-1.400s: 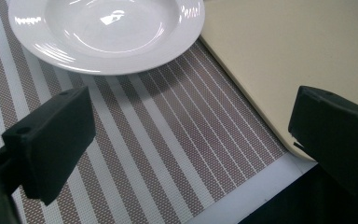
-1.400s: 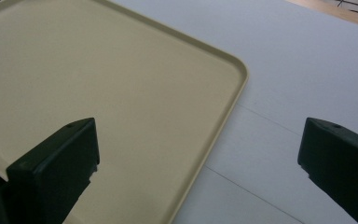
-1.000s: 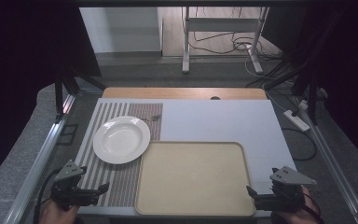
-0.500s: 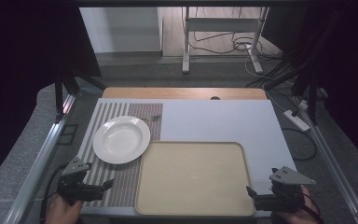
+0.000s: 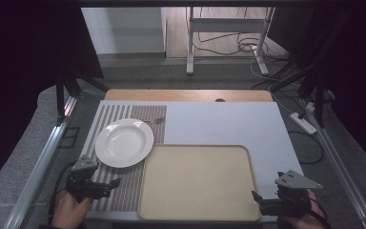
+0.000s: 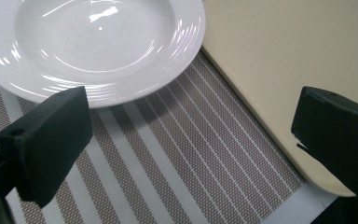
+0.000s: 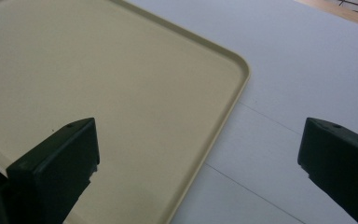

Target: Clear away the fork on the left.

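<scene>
the left gripper (image 5: 116, 182), jaws held apart, had been swung toward three o'clock, nearer the plate (image 5: 124, 142), so a grasp seemed likely, while the right gripper (image 5: 256, 196), jaws likewise apart, was kept by the tray (image 5: 198, 181).

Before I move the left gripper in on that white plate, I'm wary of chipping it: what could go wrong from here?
The plate has a glossy, sloping rim, so the open left gripper may slip off a shallow bite. The plate's rim also lies close to the tray edge; dragging rather than lifting could knock it against that edge. The striped placemat beneath may shift if a jaw digs into it.
</scene>
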The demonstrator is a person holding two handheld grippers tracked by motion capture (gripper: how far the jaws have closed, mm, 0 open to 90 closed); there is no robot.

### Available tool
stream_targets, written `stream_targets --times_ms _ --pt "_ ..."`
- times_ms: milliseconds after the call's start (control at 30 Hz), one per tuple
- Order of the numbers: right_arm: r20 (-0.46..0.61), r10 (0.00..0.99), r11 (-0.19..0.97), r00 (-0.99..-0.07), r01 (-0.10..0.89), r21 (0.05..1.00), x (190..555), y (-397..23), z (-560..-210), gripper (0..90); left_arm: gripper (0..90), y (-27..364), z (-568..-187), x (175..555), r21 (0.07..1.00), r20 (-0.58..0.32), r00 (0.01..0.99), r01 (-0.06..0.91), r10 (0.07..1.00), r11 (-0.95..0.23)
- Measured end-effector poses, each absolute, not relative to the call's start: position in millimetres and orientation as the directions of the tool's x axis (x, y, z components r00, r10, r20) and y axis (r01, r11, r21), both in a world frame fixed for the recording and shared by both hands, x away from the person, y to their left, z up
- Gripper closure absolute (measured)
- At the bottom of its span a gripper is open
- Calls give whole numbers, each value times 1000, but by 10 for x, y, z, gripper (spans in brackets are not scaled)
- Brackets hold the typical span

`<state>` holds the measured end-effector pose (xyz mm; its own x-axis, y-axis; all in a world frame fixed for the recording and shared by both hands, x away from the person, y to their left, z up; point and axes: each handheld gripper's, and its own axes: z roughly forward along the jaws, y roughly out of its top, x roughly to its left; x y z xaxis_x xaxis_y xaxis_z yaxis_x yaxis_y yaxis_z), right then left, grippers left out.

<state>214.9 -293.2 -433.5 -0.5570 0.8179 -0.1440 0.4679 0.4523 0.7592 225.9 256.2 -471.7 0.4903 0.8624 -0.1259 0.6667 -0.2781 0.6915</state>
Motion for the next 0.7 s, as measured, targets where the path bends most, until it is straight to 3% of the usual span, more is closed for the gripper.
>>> stream_targets --times_ms 700 --pt "-142 817 455 -560 472 755 2153 -2930 -4338 0 0 2488 -4755 2737 641 -168 508 708 845 -298"
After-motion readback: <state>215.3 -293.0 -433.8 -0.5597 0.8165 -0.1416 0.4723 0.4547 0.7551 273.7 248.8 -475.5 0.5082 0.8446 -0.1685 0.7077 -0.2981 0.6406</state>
